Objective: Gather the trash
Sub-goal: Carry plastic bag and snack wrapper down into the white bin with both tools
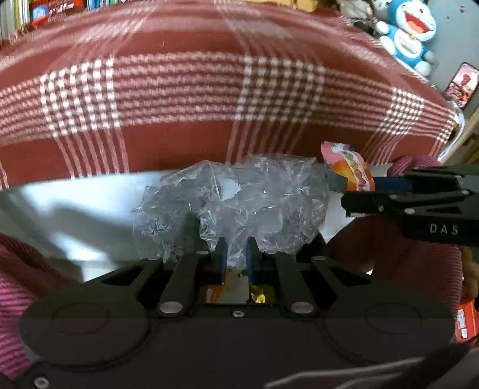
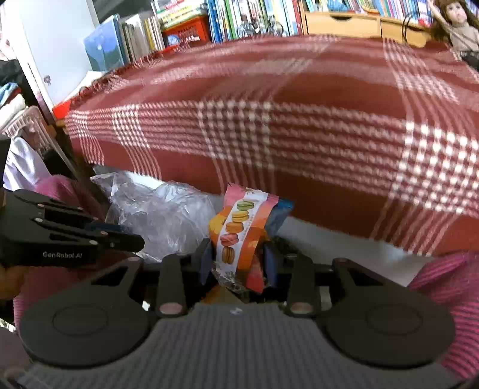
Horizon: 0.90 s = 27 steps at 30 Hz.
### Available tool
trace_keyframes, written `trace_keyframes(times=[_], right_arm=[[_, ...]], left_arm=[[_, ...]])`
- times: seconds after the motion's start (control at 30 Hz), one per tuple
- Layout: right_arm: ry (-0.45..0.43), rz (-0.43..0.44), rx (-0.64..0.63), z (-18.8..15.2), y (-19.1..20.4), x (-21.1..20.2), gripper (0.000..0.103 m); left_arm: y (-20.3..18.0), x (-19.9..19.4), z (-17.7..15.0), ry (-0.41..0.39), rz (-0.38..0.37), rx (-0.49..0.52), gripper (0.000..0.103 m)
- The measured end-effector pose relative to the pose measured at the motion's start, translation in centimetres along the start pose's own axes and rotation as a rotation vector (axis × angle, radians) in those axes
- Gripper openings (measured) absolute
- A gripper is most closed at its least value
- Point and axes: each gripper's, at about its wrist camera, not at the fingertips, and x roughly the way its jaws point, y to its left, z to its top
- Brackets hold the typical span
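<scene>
A crumpled clear plastic bag (image 1: 233,203) bulges out in front of my left gripper (image 1: 236,248), whose blue pads are shut on its lower part. The same clear plastic bag (image 2: 161,215) shows in the right wrist view, beside the left gripper (image 2: 140,241) coming in from the left. My right gripper (image 2: 238,257) is shut on an orange and pink macaron wrapper (image 2: 239,230) that stands up between its fingers. That macaron wrapper (image 1: 353,170) and the right gripper (image 1: 341,185) appear at the right of the left wrist view. Both grippers hang close side by side over the white floor (image 1: 74,206).
A table draped in a red and white plaid cloth (image 2: 299,134) fills the space ahead. Bookshelves (image 2: 239,18) stand behind it, with a doll (image 2: 458,27) and a blue plush toy (image 1: 410,33) at the right. Pink striped sleeves (image 2: 449,287) flank the grippers.
</scene>
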Motion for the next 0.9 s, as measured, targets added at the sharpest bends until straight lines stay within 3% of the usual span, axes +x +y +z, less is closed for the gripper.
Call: trace_keyframes(times=[0.33,0.9], right_arm=[[0.095,0.011,0.002,-1.1,-0.9,2.5,0.043],[0.189,0.033,0.082,-3.0,-2.2,6.2,0.045]], left_arm=[[0.0,4.1,-0.1,0.11,0.036,-0.019,0.012],[-0.2,9.1,-1.0,0.216,0.088,-0.011,0.012]])
